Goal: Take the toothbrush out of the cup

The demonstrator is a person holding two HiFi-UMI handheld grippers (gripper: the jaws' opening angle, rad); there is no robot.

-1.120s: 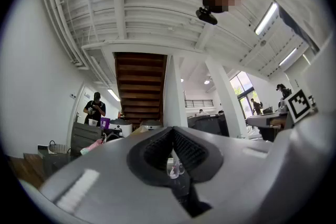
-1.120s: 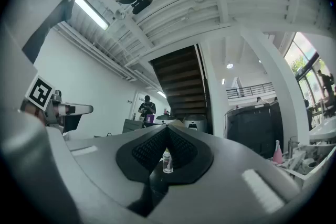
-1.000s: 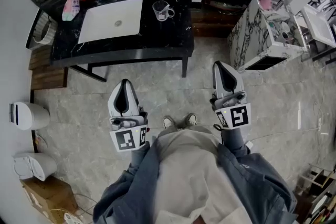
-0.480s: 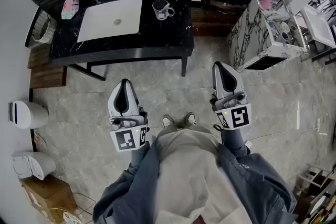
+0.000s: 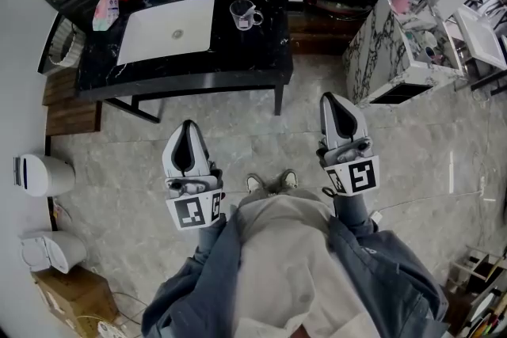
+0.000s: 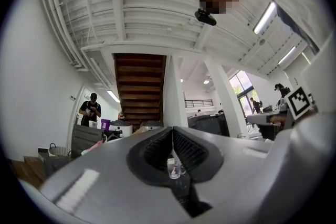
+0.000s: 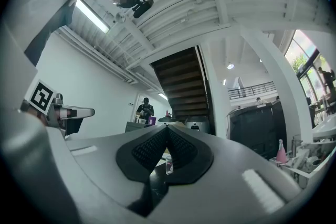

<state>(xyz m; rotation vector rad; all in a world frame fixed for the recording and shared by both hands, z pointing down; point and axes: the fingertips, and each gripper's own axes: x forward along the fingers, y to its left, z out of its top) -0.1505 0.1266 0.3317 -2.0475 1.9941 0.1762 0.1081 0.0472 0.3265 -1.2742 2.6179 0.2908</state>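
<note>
Nothing has shifted since a second ago: the left gripper and right gripper hang over the grey stone floor, well short of the table. Each has its jaws pressed together on nothing. Beyond stands a glossy black table bearing a closed white laptop and, right of it, a clear glass handled cup; the toothbrush inside is barely discernible

Cup on tbl far off; contents too small to tell in any view.
</note>
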